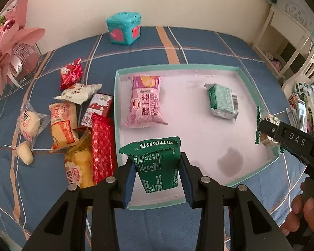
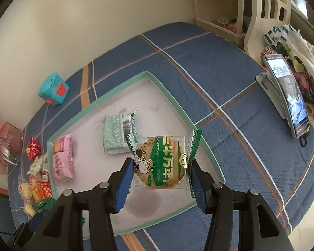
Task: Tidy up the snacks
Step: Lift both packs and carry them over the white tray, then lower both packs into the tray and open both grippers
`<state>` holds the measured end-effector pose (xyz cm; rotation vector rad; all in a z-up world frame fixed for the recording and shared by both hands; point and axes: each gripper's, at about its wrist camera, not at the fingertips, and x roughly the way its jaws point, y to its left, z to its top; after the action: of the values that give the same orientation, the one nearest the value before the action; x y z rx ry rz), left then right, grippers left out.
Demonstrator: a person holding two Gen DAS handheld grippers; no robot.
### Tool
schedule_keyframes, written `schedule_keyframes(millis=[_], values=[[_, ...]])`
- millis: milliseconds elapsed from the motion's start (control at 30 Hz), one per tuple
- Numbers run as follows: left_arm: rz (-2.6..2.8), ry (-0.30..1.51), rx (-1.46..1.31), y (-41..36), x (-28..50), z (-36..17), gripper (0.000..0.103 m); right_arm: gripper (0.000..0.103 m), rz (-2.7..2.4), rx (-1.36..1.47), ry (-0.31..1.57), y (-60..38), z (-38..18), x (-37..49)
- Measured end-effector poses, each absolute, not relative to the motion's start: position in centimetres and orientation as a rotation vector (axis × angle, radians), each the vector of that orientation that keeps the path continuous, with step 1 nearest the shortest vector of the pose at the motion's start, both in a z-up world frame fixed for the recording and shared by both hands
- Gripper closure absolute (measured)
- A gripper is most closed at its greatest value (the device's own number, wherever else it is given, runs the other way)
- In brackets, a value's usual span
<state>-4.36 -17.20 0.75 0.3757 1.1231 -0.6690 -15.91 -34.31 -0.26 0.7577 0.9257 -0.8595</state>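
Observation:
My left gripper (image 1: 158, 181) is shut on a dark green snack packet (image 1: 158, 163), held over the near left part of the white tray with a teal rim (image 1: 178, 68). My right gripper (image 2: 160, 185) is shut on a round cookie packet with green stripes and a cow (image 2: 161, 163), held above the tray's near right part (image 2: 207, 152); it also shows in the left wrist view (image 1: 265, 129). In the tray lie a pink roll packet (image 1: 145, 101) and a light green packet (image 1: 221, 100). A pile of loose snacks (image 1: 73, 121) lies left of the tray.
A teal box with red hearts (image 1: 124, 28) stands at the back of the blue plaid cloth (image 1: 198, 46). A pink bouquet (image 1: 8, 48) is at far left. A phone on a stand (image 2: 288, 96) and bags are at the right. White shelving (image 1: 282, 31) is behind.

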Motion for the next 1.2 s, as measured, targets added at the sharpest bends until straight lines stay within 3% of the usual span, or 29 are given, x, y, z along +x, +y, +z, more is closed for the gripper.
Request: schedule_keyframes(millis=[1067,1200], values=[[-0.657,1.139,0.399,-18.9,-1.9,-3.9,0.062,0.046,-0.865,0.764,1.062,-34.5,-2.5,-14.7],[-0.662,1.15,0.398,-18.8,-2.0,-3.8,0.056,0.046,-0.871,0.756,1.072,-34.5,-2.6,-14.6]])
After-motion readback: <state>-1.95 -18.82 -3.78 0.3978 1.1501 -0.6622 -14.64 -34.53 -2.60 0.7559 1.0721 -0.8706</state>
